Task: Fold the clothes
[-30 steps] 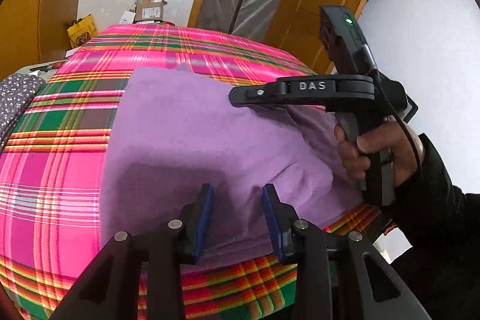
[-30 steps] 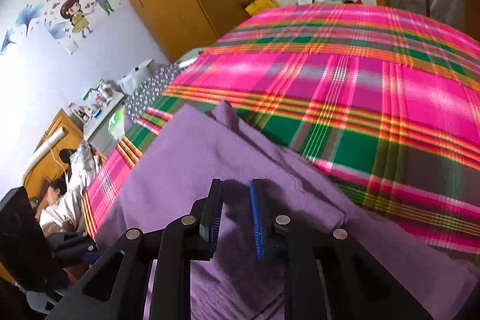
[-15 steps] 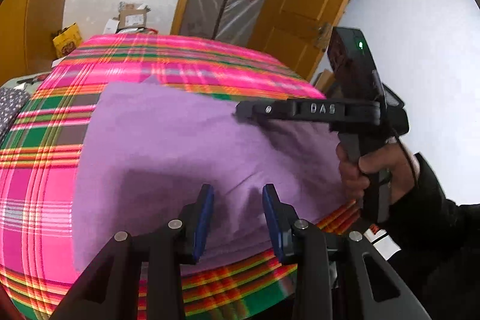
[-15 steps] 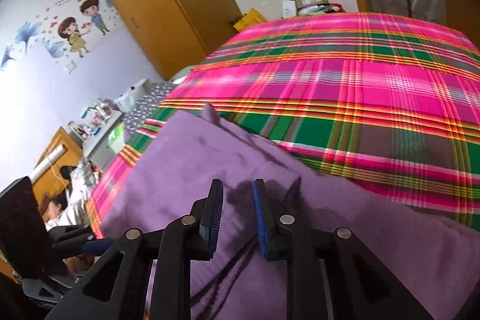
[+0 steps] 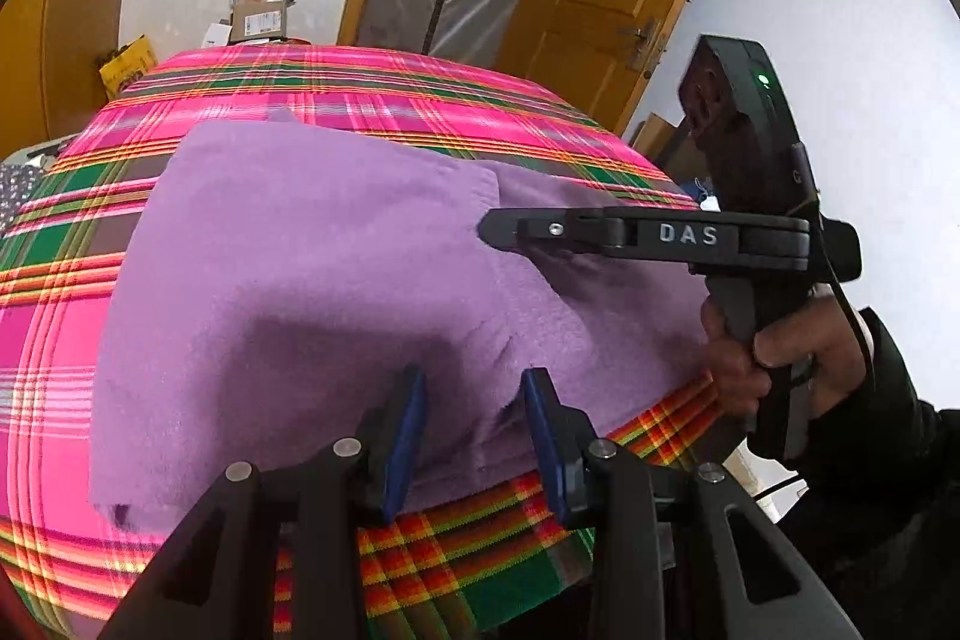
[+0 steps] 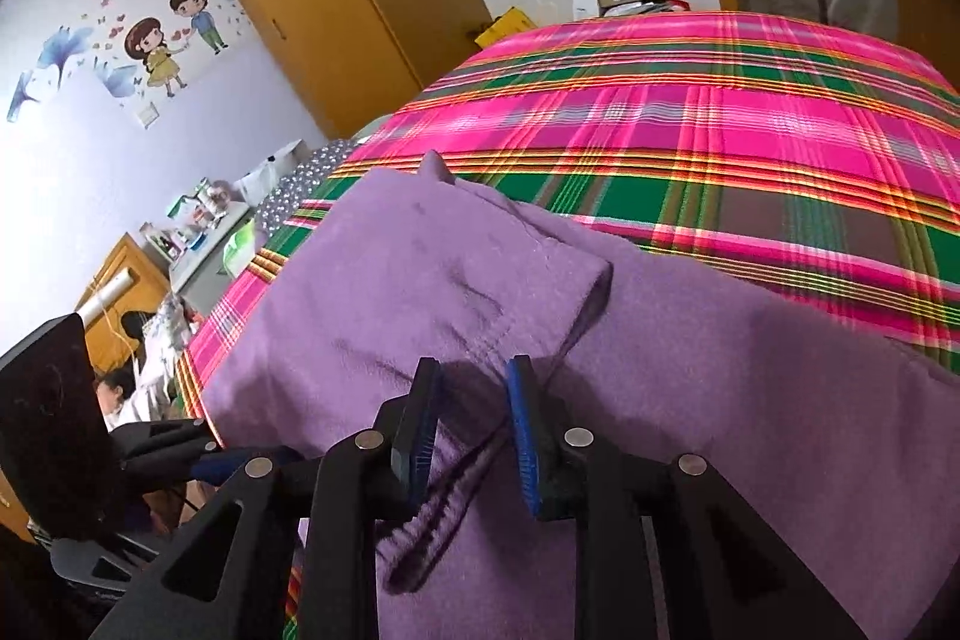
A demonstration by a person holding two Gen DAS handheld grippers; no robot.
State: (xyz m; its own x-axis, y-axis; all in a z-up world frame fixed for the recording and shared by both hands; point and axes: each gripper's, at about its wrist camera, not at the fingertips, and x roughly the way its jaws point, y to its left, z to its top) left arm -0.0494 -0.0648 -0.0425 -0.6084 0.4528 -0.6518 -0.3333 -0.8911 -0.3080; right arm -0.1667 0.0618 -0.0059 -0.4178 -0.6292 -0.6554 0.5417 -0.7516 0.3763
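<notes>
Although the purple garment (image 5: 312, 280) already lies doubled on the plaid bedspread (image 5: 372, 100), the fold looks only partly done: one flap is laid over the rest of the cloth, its corner ending near the garment's middle, while a wider single layer runs on toward the side where the right hand (image 5: 780, 358) holds its tool. Judging from that, at least one more fold and some smoothing remain. The garment sits at the near edge of the bedspread, with bare plaid beyond it and a narrow strip of plaid on the near side. The right gripper (image 6: 471, 418) hovers over the garment just beside the flap's corner; its jaws have just been opening and now stand partly apart, with creased purple cloth showing in the gap below them, though neither pad presses on it, so nothing is pinched. The left gripper (image 5: 474, 424) hangs over the garment's near hem with its jaws spread wide, holding nothing; whether its tips brush the fabric I cannot tell. Both tools point down toward the garment.
</notes>
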